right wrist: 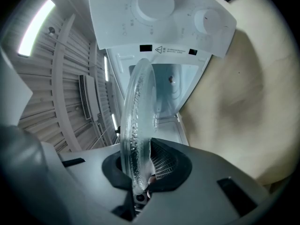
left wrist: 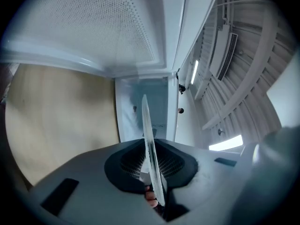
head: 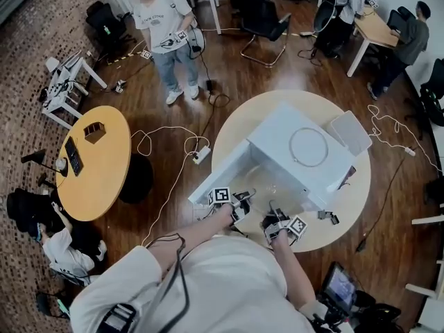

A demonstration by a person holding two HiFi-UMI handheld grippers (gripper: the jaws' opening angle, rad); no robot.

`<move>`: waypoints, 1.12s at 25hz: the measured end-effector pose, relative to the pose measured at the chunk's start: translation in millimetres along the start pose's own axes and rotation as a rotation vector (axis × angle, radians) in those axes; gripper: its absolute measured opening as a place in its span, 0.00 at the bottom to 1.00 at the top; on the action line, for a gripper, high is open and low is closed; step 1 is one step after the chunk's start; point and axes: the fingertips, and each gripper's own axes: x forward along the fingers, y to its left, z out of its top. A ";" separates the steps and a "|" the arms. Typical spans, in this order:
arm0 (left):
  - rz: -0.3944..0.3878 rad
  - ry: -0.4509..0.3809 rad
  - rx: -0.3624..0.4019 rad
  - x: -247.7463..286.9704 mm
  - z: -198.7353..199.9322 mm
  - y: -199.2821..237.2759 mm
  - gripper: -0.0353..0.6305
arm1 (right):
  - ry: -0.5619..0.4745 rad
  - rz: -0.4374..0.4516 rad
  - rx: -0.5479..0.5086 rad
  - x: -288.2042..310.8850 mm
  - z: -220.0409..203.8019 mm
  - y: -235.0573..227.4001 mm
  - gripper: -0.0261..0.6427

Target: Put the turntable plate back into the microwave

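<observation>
Turntable plate [right wrist: 136, 125], clear glass, thin disc

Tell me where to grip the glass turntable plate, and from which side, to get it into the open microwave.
By its thin rim, left and right, approaching from the near side. The turntable plate is a thin flat disc, so only its edge fits between jaws. The left tool and right tool are each shut on the rim this way, facing the open microwave.
</observation>
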 end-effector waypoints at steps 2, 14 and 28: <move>0.029 -0.007 0.015 -1.8 6.1 4.6 0.11 | 0.004 -0.004 -0.018 -0.9 2.2 -3.5 0.08; 0.131 -0.027 0.096 -19.1 19.1 17.7 0.14 | 0.057 0.003 -0.058 15.2 -3.0 -14.0 0.08; 0.169 -0.012 -0.030 -35.3 4.8 23.4 0.18 | 0.020 -0.006 -0.099 23.8 6.5 -11.1 0.08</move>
